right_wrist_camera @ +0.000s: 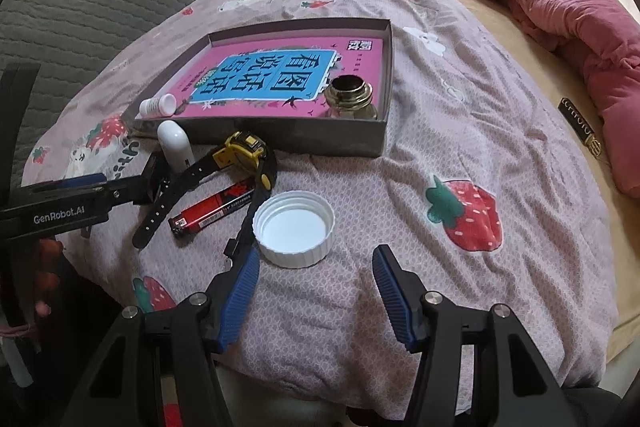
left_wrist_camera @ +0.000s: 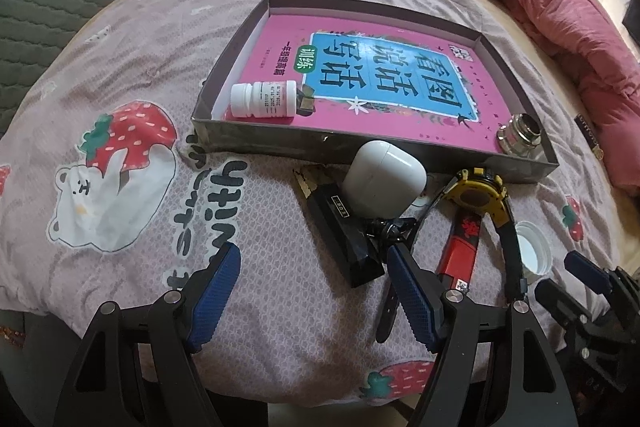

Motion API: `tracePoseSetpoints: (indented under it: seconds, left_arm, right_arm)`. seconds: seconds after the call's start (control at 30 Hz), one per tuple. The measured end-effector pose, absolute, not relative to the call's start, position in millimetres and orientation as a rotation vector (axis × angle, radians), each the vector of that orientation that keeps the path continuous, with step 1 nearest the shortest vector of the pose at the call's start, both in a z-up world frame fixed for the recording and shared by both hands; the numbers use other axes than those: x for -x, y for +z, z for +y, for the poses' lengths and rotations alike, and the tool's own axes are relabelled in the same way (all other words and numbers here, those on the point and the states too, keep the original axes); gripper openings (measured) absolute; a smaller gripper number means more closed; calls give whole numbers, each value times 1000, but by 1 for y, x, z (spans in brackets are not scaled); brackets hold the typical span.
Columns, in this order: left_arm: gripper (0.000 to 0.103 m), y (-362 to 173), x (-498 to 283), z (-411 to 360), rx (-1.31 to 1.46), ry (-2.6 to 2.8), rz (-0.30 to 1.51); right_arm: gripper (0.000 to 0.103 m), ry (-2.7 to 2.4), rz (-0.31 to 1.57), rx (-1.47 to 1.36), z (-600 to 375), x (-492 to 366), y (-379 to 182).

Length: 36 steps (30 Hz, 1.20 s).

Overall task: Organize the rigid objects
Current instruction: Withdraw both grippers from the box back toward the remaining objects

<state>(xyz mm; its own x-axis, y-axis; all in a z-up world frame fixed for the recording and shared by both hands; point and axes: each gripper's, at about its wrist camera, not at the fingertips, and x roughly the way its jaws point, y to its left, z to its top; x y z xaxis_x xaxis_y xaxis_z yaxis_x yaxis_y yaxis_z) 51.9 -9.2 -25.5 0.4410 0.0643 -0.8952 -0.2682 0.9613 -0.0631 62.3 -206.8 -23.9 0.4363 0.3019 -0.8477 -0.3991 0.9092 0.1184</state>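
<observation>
A: Left wrist view, entry. Left tool (left_wrist_camera: 312,291) hangs over the bed, jaws standing wide, nothing between the pads. Ahead of it: a black rectangular bar (left_wrist_camera: 340,227), a white earbud case (left_wrist_camera: 380,183) leaning on it, a yellow-faced wristwatch (left_wrist_camera: 478,193) with black strap, a red-and-black lighter (left_wrist_camera: 460,251), a white jar lid (left_wrist_camera: 534,253).

B: Right wrist view agrees. Right tool (right_wrist_camera: 316,291) also spread wide and empty; its left finger sits just beside the jar lid (right_wrist_camera: 294,227), which lies open side up on the strawberry-print bedsheet (right_wrist_camera: 440,155).

A: Contents of the shallow cardboard box (left_wrist_camera: 256,141)?

B: A pink workbook (right_wrist_camera: 280,75) lies flat on its floor. A white pill bottle (right_wrist_camera: 158,105) lies on its side in the near-left corner; a brass fitting (right_wrist_camera: 352,99) is in the near-right corner.

A: Loose items are all outside the box, near its front wall. The earbud case touches that wall. A pink quilt (left_wrist_camera: 560,11) is bunched at far right.
</observation>
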Motion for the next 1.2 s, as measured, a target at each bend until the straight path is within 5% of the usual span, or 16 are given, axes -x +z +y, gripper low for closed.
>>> tracePoseSetpoints:
  seconds: [0.9,1.2]
  left_arm:
    - [79,-33,-49,14,198,281,1098]
    - [79,-35,-49,25,246,273,1082]
  right_arm:
    - [59,495,1074,167,-184,-71,-43]
    - [66,505,1059,174,-176,-78,-47]
